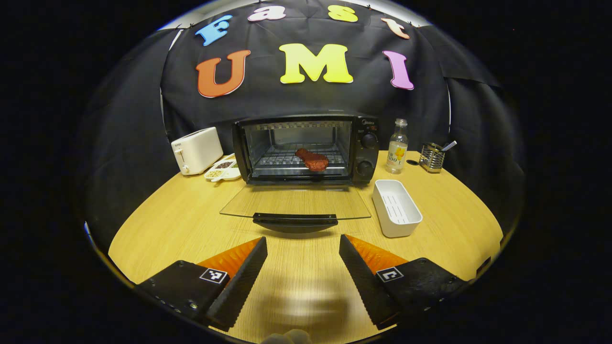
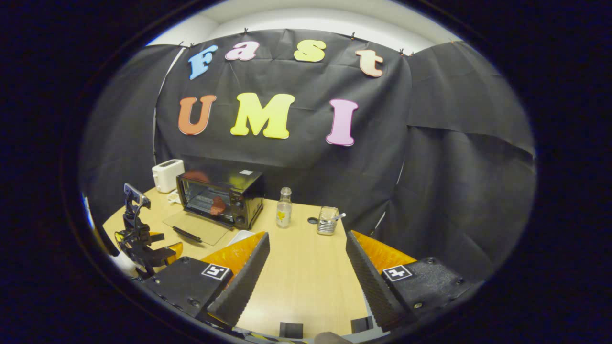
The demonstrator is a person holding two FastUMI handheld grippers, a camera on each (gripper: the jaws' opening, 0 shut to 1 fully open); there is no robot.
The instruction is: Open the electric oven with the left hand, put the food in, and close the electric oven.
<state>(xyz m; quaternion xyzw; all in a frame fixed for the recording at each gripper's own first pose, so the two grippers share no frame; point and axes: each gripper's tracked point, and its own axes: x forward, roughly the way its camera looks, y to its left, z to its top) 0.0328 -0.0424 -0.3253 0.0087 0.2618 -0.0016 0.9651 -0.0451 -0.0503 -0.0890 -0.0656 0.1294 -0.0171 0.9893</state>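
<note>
My left gripper [image 1: 303,267] hangs spread wide above the tabletop [image 1: 167,229], holding nothing. Straight ahead the electric oven [image 1: 306,148] stands with its glass door [image 1: 296,203] folded flat (handle nearest me), and the food [image 1: 312,159] lies on the rack inside.

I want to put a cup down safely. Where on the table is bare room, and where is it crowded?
Bare wood lies between the left gripper and the open oven door, also left of the door, in front of the toaster. The right gripper view shows a bare patch before the bottle and holder. It is crowded at the back, and the white tray sits close beside the door.
</note>
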